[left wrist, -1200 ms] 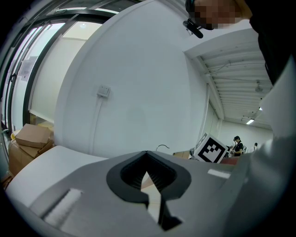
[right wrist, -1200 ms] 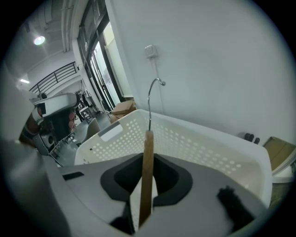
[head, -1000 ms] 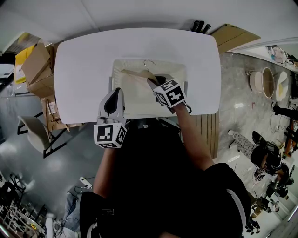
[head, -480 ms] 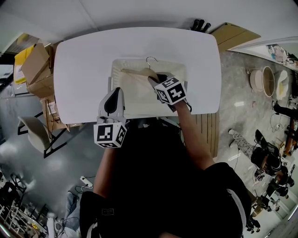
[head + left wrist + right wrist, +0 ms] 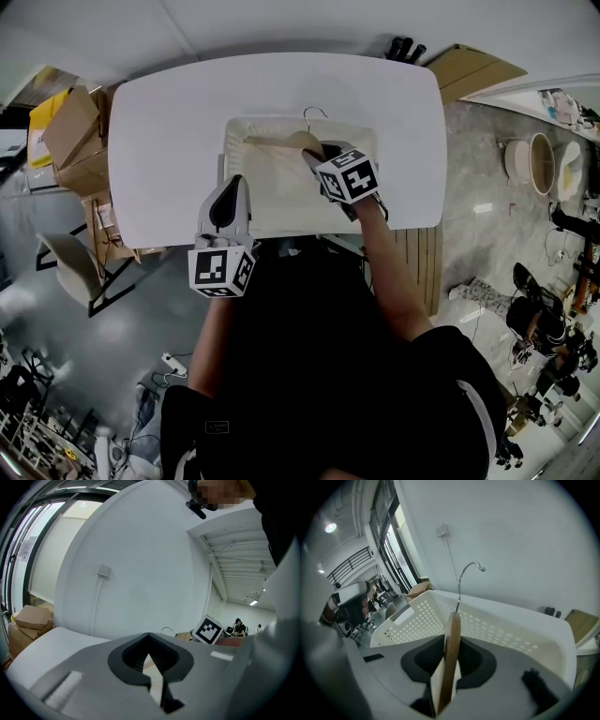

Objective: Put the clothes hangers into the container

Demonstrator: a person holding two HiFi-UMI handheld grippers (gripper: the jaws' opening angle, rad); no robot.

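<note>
Over a white bench (image 5: 159, 141), the right tongs (image 5: 323, 155) hold a wooden hanger (image 5: 277, 145) on edge inside the perforated white basket (image 5: 228, 159), their jaws just now easing wider. The left tongs (image 5: 234, 183) sit closed and empty at the basket's near corner.

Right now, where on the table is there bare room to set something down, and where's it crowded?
Free: the table left of the basket, the strip beyond it, a narrower strip to its right. Crowded: the basket, where the right gripper, whose jaws have just been opening, has the hanger between them; the left gripper is at its near-left corner.
</note>
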